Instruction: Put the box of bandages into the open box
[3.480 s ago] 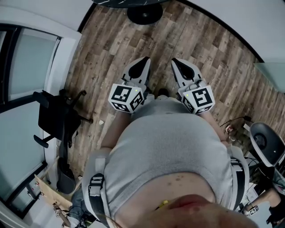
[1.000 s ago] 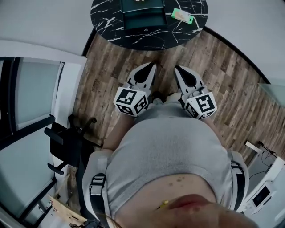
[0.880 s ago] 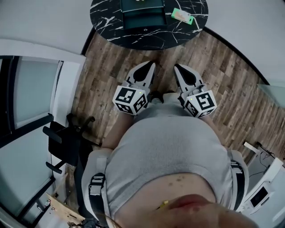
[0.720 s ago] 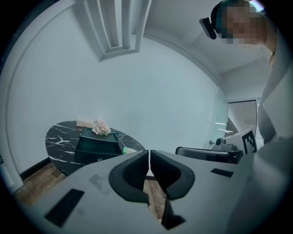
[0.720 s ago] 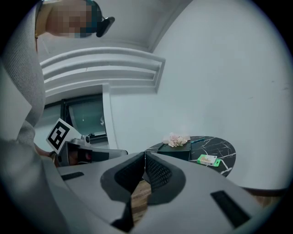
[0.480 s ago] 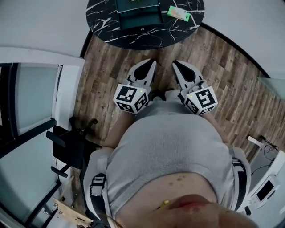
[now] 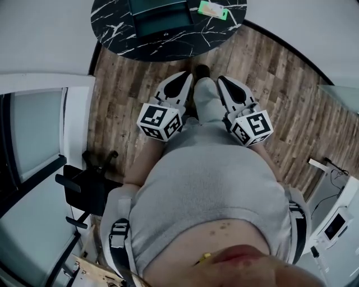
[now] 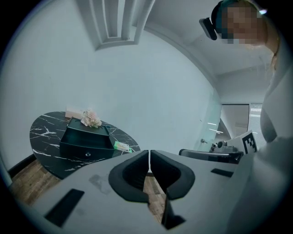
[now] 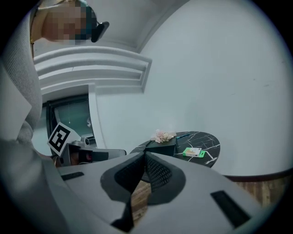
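Wood-plank floor [image 7: 280,95], round black marble table [image 7: 168,42] ahead. Our left gripper [image 7: 182,78] and right gripper [image 7: 224,81]: closed, empty. Green-and-white box of bandages [image 7: 212,9] lies, apparently flat, beside dark green open box [image 7: 160,17]; we should approach, opening right jaws early.

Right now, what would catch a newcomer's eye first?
A round black marble table at the head view's top carries a dark open box, with a small green box of bandages to its right. Nearer, the left gripper and right gripper are shut and empty above the wood floor.
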`<state>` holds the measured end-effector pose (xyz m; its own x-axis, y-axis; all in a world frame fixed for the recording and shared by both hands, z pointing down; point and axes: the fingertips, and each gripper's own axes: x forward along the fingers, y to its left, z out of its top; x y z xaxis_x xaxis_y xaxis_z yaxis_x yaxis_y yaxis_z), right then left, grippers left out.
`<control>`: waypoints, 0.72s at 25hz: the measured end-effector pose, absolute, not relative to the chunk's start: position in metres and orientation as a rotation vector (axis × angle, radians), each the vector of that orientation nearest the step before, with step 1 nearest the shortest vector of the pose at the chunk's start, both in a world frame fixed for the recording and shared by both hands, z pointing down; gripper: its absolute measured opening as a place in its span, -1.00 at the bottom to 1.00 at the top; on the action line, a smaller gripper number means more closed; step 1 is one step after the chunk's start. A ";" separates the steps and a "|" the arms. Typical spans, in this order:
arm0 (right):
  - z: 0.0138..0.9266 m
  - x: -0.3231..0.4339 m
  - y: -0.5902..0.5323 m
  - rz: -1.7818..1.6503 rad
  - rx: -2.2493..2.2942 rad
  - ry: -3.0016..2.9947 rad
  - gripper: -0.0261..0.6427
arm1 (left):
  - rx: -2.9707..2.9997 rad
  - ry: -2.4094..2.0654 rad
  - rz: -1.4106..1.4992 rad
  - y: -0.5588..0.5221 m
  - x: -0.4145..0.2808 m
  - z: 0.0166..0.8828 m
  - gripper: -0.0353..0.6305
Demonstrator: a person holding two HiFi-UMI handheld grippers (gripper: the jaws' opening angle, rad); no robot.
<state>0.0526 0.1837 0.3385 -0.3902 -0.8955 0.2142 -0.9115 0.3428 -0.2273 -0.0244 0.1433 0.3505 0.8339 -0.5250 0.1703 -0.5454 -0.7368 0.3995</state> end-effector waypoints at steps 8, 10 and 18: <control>0.341 0.055 0.123 0.462 1.603 -2.601 -0.73 | 2.551 -0.893 0.054 0.090 -0.023 0.354 -0.84; 0.342 0.057 0.101 0.442 1.569 -2.618 -0.73 | 2.545 -0.925 0.058 0.068 -0.020 0.356 -0.84; 0.322 0.082 -0.005 0.461 1.480 -2.700 -0.73 | 2.535 -1.015 0.044 -0.025 0.005 0.340 -0.84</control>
